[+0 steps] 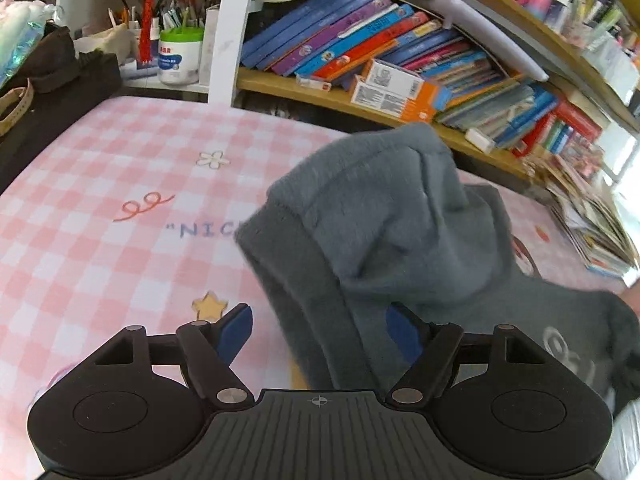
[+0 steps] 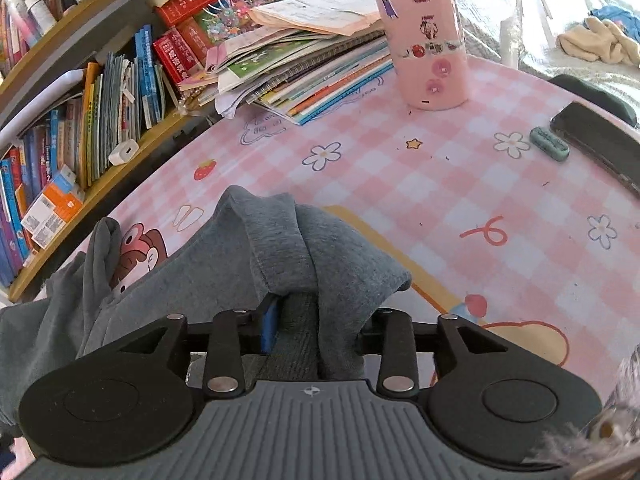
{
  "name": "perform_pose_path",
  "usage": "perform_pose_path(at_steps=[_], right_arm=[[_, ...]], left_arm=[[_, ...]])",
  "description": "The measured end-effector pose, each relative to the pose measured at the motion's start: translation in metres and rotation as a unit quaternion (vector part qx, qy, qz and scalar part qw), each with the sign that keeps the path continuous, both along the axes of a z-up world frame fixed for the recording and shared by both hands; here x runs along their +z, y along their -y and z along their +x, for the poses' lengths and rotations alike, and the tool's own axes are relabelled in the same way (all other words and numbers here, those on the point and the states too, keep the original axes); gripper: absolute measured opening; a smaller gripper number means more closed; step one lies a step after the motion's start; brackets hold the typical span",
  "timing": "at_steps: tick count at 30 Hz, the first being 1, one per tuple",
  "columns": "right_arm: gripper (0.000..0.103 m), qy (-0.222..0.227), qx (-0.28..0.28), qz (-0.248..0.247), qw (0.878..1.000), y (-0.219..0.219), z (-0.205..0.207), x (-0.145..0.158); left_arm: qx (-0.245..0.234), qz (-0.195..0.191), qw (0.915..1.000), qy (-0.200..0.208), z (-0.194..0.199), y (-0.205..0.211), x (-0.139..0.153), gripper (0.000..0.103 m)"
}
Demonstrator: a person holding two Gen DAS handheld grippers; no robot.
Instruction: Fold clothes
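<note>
- The grey hoodie (image 1: 400,232) is bunched up on the bench (image 1: 100,208), which has a pink checked cover with flowers, stars and some lettering on it.
- Left gripper (image 1: 320,334): its blue-padded fingers (image 1: 236,332) are spread wide apart and not holding anything. The left finger sits over bare pink cover, while the right one is tucked against the edge of the hoodie.
- Right gripper (image 2: 316,320): fingers (image 2: 270,326) are closed on a thick fold of the hoodie (image 2: 280,248). Fabric drapes over the right finger, so only the left blue pad shows.
- From the right wrist view, the rest of the hoodie trails off to the left and partly covers a cartoon print on the cover.
- Further back on the bench (image 2: 460,184) there's a pink sticker-covered box (image 2: 426,36), a messy stack of notebooks (image 2: 304,60), a green eraser (image 2: 549,143) and a dark phone-looking thing (image 2: 600,140) near the edge.
- Bookshelf (image 1: 360,96) crammed with books runs along the back.
</note>
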State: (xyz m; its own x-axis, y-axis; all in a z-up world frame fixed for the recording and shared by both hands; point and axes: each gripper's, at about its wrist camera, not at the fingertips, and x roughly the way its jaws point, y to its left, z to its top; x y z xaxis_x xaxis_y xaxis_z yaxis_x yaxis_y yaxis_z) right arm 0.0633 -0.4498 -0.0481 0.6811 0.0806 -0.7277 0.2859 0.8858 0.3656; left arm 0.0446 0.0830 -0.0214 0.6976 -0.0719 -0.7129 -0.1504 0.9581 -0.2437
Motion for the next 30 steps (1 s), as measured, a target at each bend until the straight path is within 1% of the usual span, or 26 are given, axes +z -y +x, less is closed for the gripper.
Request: perform_pose_path(at_steps=[1, 2, 3, 5, 6, 7, 8, 9, 10, 12, 13, 15, 17, 19, 20, 22, 24, 25, 26, 28, 30], right_arm=[[0.04, 0.001, -0.002, -0.002, 1.0, 0.0, -0.002, 0.001], [0.045, 0.002, -0.006, -0.005, 1.0, 0.001, -0.004, 0.002], [0.047, 0.003, -0.011, -0.008, 1.0, 0.001, -0.007, 0.003], [0.047, 0.004, -0.017, -0.007, 1.0, 0.003, -0.011, 0.003], [0.047, 0.003, -0.02, -0.003, 1.0, 0.004, -0.013, 0.003], [0.047, 0.003, -0.023, 0.0, 1.0, 0.005, -0.016, 0.003], [0.047, 0.003, -0.026, 0.001, 1.0, 0.005, -0.018, 0.003], [0.047, 0.003, -0.027, 0.002, 1.0, 0.005, -0.02, 0.004], [0.047, 0.003, -0.027, 0.003, 1.0, 0.005, -0.023, 0.004], [0.048, 0.003, -0.027, 0.005, 1.0, 0.003, -0.029, 0.005], [0.049, 0.001, -0.024, 0.004, 1.0, 0.002, -0.031, 0.005], [0.051, -0.003, -0.012, -0.003, 1.0, -0.002, -0.036, 0.006], [0.054, -0.007, 0.005, -0.013, 1.0, -0.009, -0.038, 0.007], [0.055, -0.009, 0.025, -0.023, 0.999, -0.017, -0.039, 0.009], [0.055, -0.007, 0.038, -0.029, 0.999, -0.022, -0.039, 0.011], [0.056, 0.0, 0.069, -0.045, 0.997, -0.034, -0.039, 0.016], [0.057, 0.013, 0.118, -0.056, 0.991, -0.05, -0.037, 0.023], [0.057, 0.02, 0.147, -0.057, 0.987, -0.059, -0.037, 0.026], [0.057, 0.027, 0.176, -0.058, 0.982, -0.068, -0.036, 0.029], [0.057, 0.037, 0.245, -0.051, 0.967, -0.088, -0.035, 0.034], [0.057, 0.04, 0.304, -0.048, 0.951, -0.108, -0.034, 0.038]], left_arm=[[0.004, 0.0, 1.0, 0.0, 0.008, -0.002, -0.001, 0.076], [0.006, -0.002, 1.0, 0.0, 0.014, -0.003, -0.002, 0.076], [0.007, -0.003, 1.0, -0.003, 0.021, -0.004, -0.004, 0.075], [-0.001, -0.015, 0.9998, -0.012, 0.03, -0.008, -0.007, 0.069], [-0.007, -0.022, 0.9996, -0.017, 0.035, -0.011, -0.009, 0.049], [-0.012, -0.029, 0.9993, -0.021, 0.039, -0.013, -0.011, 0.025], [-0.018, -0.036, 0.9988, -0.026, 0.044, -0.015, -0.013, 0.019], [-0.018, -0.039, 0.9988, -0.025, 0.047, -0.02, -0.011, 0.006], [-0.016, -0.04, 0.9989, -0.021, 0.05, -0.027, -0.009, 0.004], [0.01, -0.042, 0.999, -0.006, 0.053, -0.049, -0.003, 0.004], [0.028, -0.034, 0.999, 0.001, 0.056, -0.061, 0.001, 0.004], [0.064, 0.014, 0.9976, 0.02, 0.062, -0.082, 0.014, 0.004], [0.104, 0.058, 0.9921, 0.038, 0.067, -0.096, 0.026, 0.005], [0.148, 0.078, 0.9841, 0.06, 0.067, -0.107, 0.038, 0.008], [0.151, 0.072, 0.9835, 0.07, 0.066, -0.112, 0.044, 0.011], [0.127, 0.054, 0.9864, 0.089, 0.06, -0.111, 0.051, 0.018], [0.093, 0.061, 0.9878, 0.109, 0.046, -0.098, 0.053, 0.022], [0.074, 0.058, 0.9894, 0.111, 0.039, -0.091, 0.051, 0.024], [0.053, 0.051, 0.9912, 0.109, 0.032, -0.084, 0.047, 0.025], [0.018, 0.033, 0.9943, 0.1, 0.019, -0.071, 0.038, 0.026], [0.001, 0.016, 0.9968, 0.079, 0.006, -0.061, 0.025, 0.026]])
